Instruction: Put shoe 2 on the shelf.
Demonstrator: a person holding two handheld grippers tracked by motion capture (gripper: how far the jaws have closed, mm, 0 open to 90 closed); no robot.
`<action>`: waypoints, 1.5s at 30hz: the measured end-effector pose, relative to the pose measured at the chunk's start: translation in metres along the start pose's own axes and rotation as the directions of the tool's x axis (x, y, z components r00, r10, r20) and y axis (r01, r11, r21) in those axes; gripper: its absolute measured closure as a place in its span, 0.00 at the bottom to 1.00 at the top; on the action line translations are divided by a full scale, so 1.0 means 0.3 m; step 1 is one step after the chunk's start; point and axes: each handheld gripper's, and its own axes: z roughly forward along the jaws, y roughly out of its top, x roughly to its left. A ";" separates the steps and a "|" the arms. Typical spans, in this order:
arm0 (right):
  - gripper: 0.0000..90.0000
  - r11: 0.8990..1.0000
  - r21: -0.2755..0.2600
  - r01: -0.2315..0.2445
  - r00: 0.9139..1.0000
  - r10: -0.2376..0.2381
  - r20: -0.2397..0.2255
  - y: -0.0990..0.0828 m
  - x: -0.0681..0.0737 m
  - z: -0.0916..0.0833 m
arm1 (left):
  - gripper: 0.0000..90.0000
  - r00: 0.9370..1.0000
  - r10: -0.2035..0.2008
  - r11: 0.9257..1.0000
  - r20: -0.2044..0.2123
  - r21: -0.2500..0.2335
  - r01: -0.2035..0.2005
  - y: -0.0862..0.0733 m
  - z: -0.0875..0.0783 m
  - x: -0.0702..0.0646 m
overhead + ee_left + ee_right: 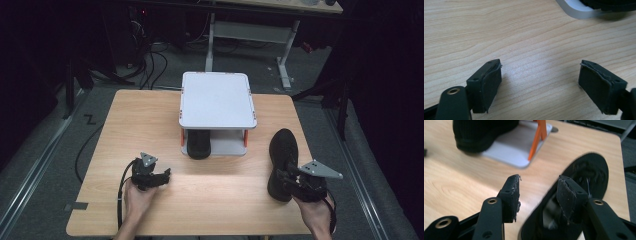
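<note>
A white two-tier rack (217,100) with orange posts (539,137) stands mid-table. One black shoe (199,142) sits on its lower shelf (509,150), toe toward me. A second black shoe (283,150) lies on the table to the rack's right. My right gripper (286,176) is at this shoe's heel. In the right gripper view it (539,180) is open: one jaw hangs over the opening of the shoe (591,170), the other is outside its rim. My left gripper (164,176) rests low over bare wood, front left of the rack, with its jaws (540,65) wide open and nothing between them.
The wooden table (150,115) has bare room to the left of the rack and along the front. A corner of the rack's base (574,10) lies just ahead of the left gripper. Beyond the table, the dark floor holds cables and a desk frame (250,30).
</note>
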 end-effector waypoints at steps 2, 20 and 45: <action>0.58 1.000 0.012 0.000 1.000 -0.001 0.007 -0.009 -0.003 0.003 | 0.19 1.000 -0.013 1.000 -0.005 0.012 0.013 0.005 0.002 -0.002; 0.65 0.978 0.206 0.009 1.000 -0.008 -0.005 -0.083 -0.018 0.232 | 0.13 0.993 -0.053 0.998 0.104 0.024 0.050 0.209 -0.030 -0.111; 0.83 0.985 0.167 0.045 0.998 -0.051 0.030 -0.094 -0.006 0.239 | 0.11 0.958 -0.122 0.992 0.260 -0.006 0.128 0.564 0.065 -0.321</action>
